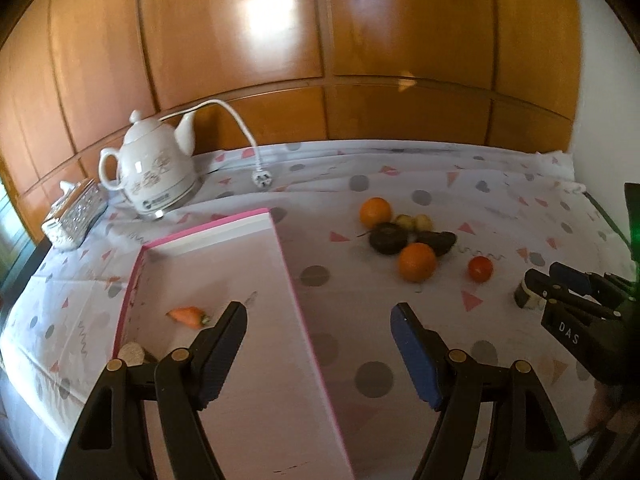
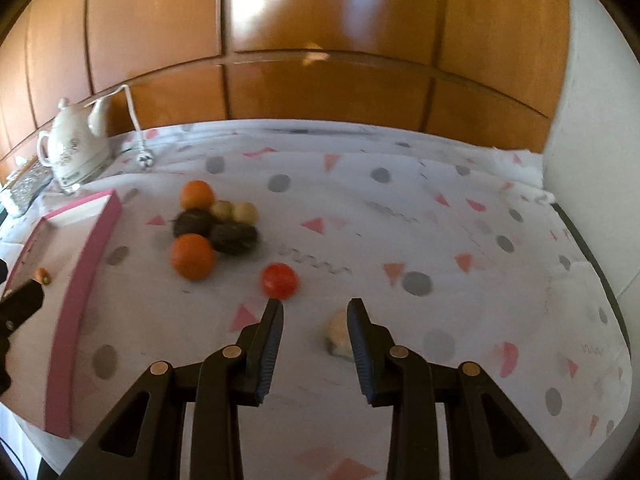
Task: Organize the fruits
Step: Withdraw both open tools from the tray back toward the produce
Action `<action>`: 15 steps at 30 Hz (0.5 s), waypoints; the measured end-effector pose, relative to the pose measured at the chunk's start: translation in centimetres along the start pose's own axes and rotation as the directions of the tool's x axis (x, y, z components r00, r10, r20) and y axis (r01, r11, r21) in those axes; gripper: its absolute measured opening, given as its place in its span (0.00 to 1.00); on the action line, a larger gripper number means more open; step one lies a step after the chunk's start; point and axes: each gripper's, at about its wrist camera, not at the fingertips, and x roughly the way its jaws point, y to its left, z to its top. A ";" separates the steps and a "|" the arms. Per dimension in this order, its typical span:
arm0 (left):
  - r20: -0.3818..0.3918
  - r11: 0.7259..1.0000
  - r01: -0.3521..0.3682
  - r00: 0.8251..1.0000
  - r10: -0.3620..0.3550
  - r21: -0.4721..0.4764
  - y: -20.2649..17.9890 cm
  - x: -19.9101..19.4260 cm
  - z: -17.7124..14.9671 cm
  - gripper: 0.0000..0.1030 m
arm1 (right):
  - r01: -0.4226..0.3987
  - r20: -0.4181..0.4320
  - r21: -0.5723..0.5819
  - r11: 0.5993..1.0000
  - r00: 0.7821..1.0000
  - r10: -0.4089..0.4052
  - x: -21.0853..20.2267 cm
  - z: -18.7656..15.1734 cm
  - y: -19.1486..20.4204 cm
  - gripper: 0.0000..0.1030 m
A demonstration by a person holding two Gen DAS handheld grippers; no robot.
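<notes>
The left tongs [image 1: 318,316] hung open and empty over the right wall of a pink-edged box [image 1: 280,280], one finger above the box floor, the other above the patterned tablecloth [image 1: 400,184]. A small carrot [image 1: 187,316] lay inside the box just left of them. The right tongs [image 2: 315,308] stood with a gap between their fingers and nothing gripped; a pale round item [image 2: 338,334] lay on the cloth just inside the right finger, and a tomato [image 2: 279,281] sat just past the left fingertip. Farther off, two oranges [image 2: 193,256], dark fruits [image 2: 234,238] and small yellowish fruits [image 2: 245,213] clustered together. A white kettle [image 1: 154,168] stood at the back.
</notes>
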 end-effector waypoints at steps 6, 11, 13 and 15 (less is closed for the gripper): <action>-0.006 0.999 0.012 1.000 -0.012 0.040 -1.4 0.3 0.1 0.73 | 0.027 -0.015 0.039 0.999 1.000 -0.027 0.5 -0.4 -2.3 0.32; -0.017 0.997 0.017 1.000 -0.016 0.069 -2.5 0.8 0.2 0.73 | 0.022 -0.031 0.063 0.998 0.999 -0.020 1.0 -0.9 -3.8 0.32; -0.023 0.997 0.020 1.000 -0.018 0.079 -2.9 1.0 0.2 0.73 | 0.011 -0.038 0.072 0.997 0.999 -0.008 1.2 -1.1 -4.2 0.32; -0.029 0.996 0.022 0.999 -0.019 0.089 -3.4 1.2 0.2 0.73 | -0.002 -0.043 0.081 0.997 0.999 0.005 1.4 -1.3 -4.6 0.32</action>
